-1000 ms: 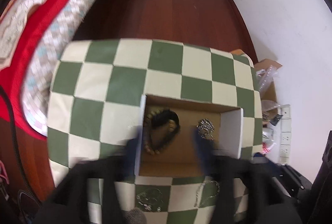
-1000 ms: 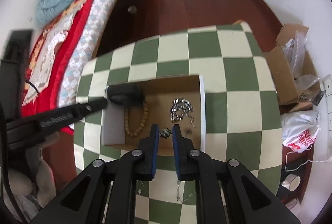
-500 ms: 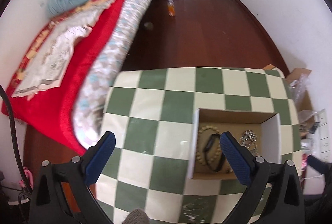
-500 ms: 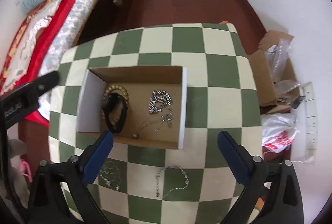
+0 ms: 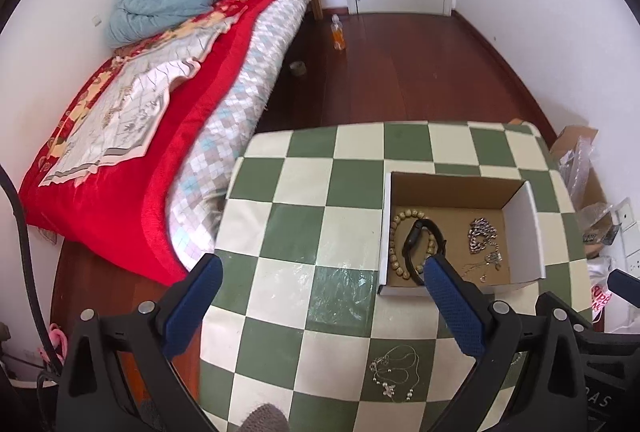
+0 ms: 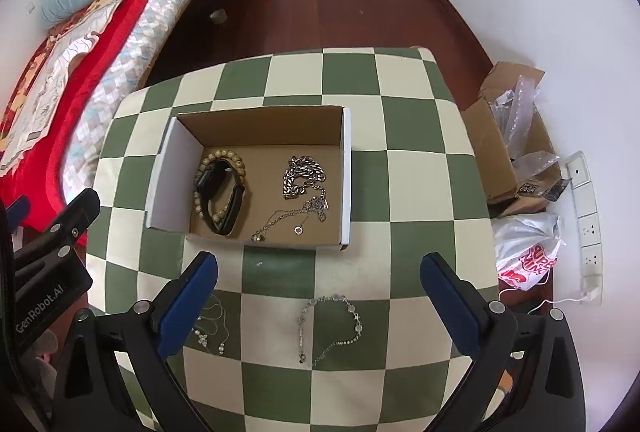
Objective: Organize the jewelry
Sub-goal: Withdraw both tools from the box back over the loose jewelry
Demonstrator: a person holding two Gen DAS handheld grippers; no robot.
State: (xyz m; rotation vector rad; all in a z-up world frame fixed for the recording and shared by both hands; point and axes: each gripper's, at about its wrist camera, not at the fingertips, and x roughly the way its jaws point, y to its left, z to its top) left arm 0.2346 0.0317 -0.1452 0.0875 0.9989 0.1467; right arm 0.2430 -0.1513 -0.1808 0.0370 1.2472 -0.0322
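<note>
Cardboard box (image 6: 347, 168) mid-table on green/cream checked cloth (image 6: 416, 192), already holding bead bracelet (image 6: 224, 156) w/ black watch (image 6: 220, 192) laid over it at left, chunky silver chain (image 6: 302, 172) and thin chain w/ ring pendant (image 6: 288, 220) at right. Two pcs not yet boxed, both on cloth near side of box: silver beaded bracelet (image 6: 332, 324) near centre, thin pendant necklace (image 6: 210, 328) to its left, well apart.

Right gripper (image 6: 320, 306) jaws spread wide, holding nothing, hovering above beaded bracelet. Left gripper (image 5: 320, 306) also wide open, empty, above near-left of cloth; thin necklace (image 5: 394, 372) just below it.

Step, by judgement: between picks, roughly two-thirds through. Next: drop right jaws onto beaded bracelet, close on a bunched part, lift, release in free box floor. Thin chain lies flat, so needs a low pinch.
</note>
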